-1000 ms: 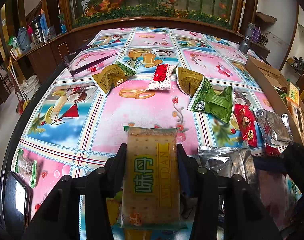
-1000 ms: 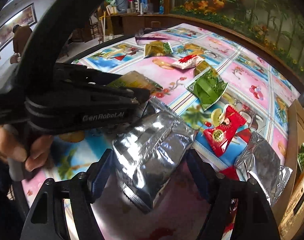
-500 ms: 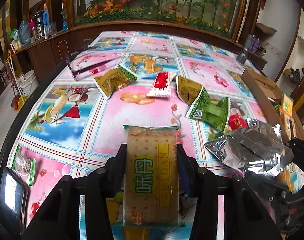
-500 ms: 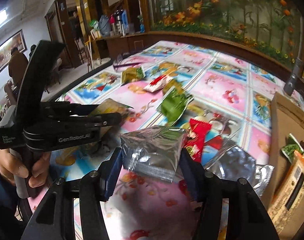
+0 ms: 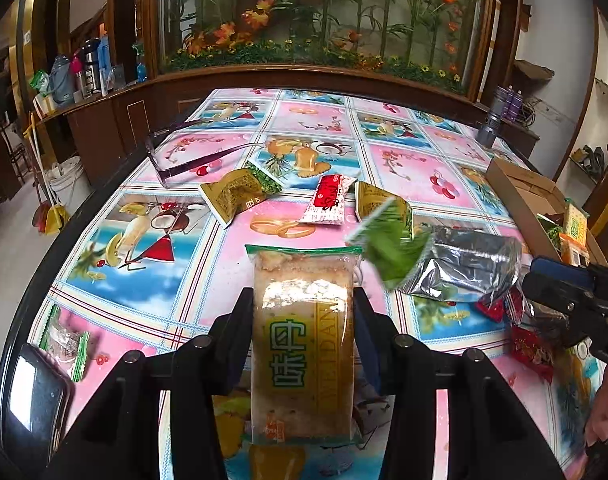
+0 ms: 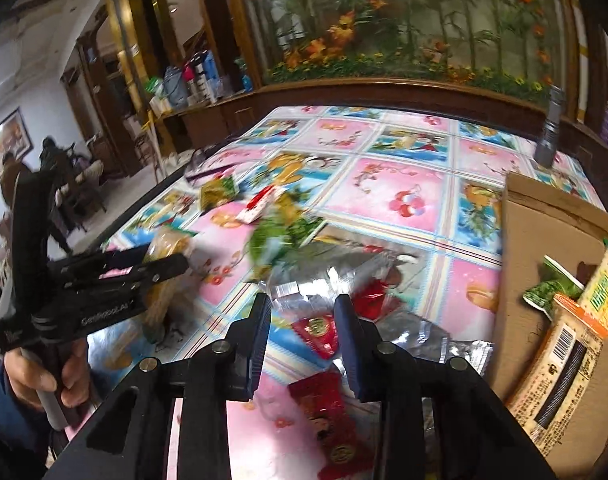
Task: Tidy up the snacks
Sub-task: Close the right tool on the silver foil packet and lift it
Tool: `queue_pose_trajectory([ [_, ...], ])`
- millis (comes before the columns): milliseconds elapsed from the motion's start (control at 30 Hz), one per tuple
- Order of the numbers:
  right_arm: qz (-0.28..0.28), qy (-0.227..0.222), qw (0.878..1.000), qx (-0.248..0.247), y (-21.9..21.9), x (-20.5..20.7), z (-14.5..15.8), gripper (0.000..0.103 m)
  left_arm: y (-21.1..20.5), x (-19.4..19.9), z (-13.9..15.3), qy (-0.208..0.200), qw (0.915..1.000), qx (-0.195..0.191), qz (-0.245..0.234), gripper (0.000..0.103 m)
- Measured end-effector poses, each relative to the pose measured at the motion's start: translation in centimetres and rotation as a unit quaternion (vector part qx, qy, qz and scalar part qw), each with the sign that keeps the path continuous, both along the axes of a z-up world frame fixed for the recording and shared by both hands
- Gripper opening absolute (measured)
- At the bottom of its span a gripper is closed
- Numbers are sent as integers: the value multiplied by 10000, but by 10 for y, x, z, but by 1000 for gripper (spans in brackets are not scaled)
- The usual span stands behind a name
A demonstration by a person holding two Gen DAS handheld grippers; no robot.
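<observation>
My left gripper (image 5: 302, 300) is shut on a yellow-green cracker packet (image 5: 302, 340) and holds it above the table. My right gripper (image 6: 302, 308) is open with nothing between its pads; it shows at the right edge of the left wrist view (image 5: 564, 292). A silver foil packet (image 5: 464, 266) sits just ahead of the right gripper, blurred, and I cannot tell whether it touches the table (image 5: 416, 176); it shows in the right wrist view (image 6: 344, 268). A green packet (image 5: 388, 240) is blurred beside it. Red packets (image 6: 328, 412) lie below the right gripper.
A cardboard box (image 6: 544, 240) with several snack packs stands at the right. Yellow-green (image 5: 240, 194) and red-white (image 5: 328, 200) packets lie mid-table. Glasses (image 5: 176, 160) lie at the far left. A phone (image 5: 32, 392) and small packet (image 5: 66, 344) sit near left. A flashlight (image 6: 550, 128) stands far right.
My right gripper has let go of the silver foil packet, which now sits ahead of its open jaws. The green packet shifted. My left gripper lifted the cracker packet slightly.
</observation>
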State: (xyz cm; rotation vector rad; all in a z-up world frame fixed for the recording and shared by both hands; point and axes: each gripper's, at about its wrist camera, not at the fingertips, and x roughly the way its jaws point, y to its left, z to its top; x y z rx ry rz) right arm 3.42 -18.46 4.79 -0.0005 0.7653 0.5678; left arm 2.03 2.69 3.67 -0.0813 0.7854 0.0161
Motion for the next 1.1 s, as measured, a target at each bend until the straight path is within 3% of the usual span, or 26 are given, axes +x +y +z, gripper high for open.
queue_pose_trajectory([
  [100,82,176,9998,88,-2,3,-2,36,1,1,-1,21,10000,22,20,46],
  [267,-249,201,9987,400,-20,12,2,37,4,3,-3,82,9999,-8,71,46],
  [367,-479,242,9956,762,-38,24,5,50,3,4,-4,110,9999,-18,50,46],
  [400,-509,248,9954,775,-37,31,9,61,3,4,-5,124,9999,-25,42,46],
  [433,-513,289,9951,789,-35,36,11,65,3,5,-5,129,9999,-34,40,46],
  [533,-207,625,9924,1041,-15,59,15,68,7,3,-3,104,9998,-139,61,46],
  [700,193,814,9965,60,34,62,-11,69,10,2,-5,137,9997,-142,125,46],
  [800,704,367,9947,-660,57,35,-15,69,10,2,-5,144,9997,-162,115,46],
  [867,614,-21,9909,-1201,70,25,-19,71,9,2,-5,144,9997,-146,103,46],
  [1100,630,-275,9874,-1428,77,17,-25,73,11,3,-5,157,9996,-192,169,46],
])
